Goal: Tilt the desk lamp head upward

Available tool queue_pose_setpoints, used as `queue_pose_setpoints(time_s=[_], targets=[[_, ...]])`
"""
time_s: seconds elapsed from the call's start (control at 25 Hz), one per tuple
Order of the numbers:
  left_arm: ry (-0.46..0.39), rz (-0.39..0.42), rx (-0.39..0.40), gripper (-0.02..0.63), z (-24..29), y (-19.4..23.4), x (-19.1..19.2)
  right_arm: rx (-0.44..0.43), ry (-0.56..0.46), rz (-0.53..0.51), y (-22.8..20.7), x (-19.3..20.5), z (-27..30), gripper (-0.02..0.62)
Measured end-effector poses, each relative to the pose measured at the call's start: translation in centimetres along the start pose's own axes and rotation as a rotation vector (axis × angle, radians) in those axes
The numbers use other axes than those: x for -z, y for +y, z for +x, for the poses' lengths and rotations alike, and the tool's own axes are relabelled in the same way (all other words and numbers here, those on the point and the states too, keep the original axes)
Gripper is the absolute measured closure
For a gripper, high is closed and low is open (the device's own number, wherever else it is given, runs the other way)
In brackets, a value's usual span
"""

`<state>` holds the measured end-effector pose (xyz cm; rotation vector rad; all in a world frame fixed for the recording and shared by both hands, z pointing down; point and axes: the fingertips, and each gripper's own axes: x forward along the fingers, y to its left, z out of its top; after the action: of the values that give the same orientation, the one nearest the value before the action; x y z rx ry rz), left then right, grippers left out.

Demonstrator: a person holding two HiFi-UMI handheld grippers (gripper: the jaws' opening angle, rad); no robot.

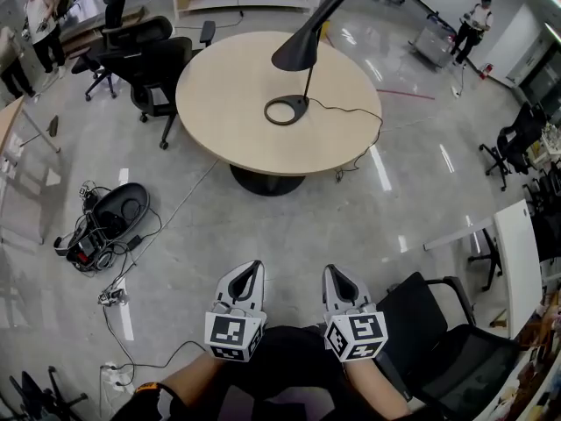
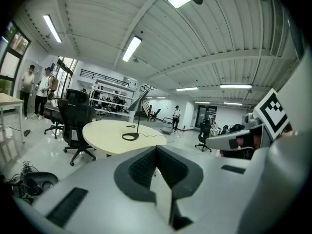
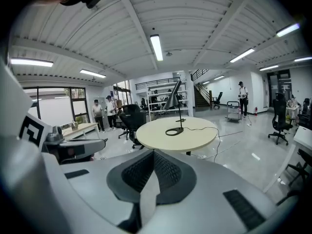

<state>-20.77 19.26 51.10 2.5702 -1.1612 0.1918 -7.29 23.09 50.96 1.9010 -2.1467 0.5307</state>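
**Office floor, round table ahead: both grippers shut, empty**

Left gripper [image 1: 254, 268] and right gripper [image 1: 333, 272] sit side by side, low and near the person. Each has its jaws pressed together with nothing between them. Glossy grey floor lies beyond. Farther out is a pale round table [image 1: 219, 103]. The desk lamp [image 1: 302, 49] stands near its middle, well apart from both grippers, with a ring base, thin stem and black cone head angled down. Its cord trails off to the right. Black office chairs [image 1: 158, 64] stand at the table's far left. A cable tangle [image 1: 110, 222] lies on the floor to the left.

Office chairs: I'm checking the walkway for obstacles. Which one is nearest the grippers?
The black chair just right of the right gripper; the other chairs stand far off, beside the round table or beyond.
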Motion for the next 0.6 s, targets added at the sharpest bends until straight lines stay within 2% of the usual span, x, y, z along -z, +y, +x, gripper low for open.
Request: queue_pose_setpoints(time_s=[0.28,0.6], targets=[[0.002,-0.027,-0.041,0.561,0.4,2.3,-0.4,-0.041,0.002,-0.001,1.1,-1.3,2.6,0.581],[0.027,-0.030,-0.133,0.561,3.8,4.2,-0.6,-0.129,0.018,0.006,-0.7,-2.1,7.8,0.580]])
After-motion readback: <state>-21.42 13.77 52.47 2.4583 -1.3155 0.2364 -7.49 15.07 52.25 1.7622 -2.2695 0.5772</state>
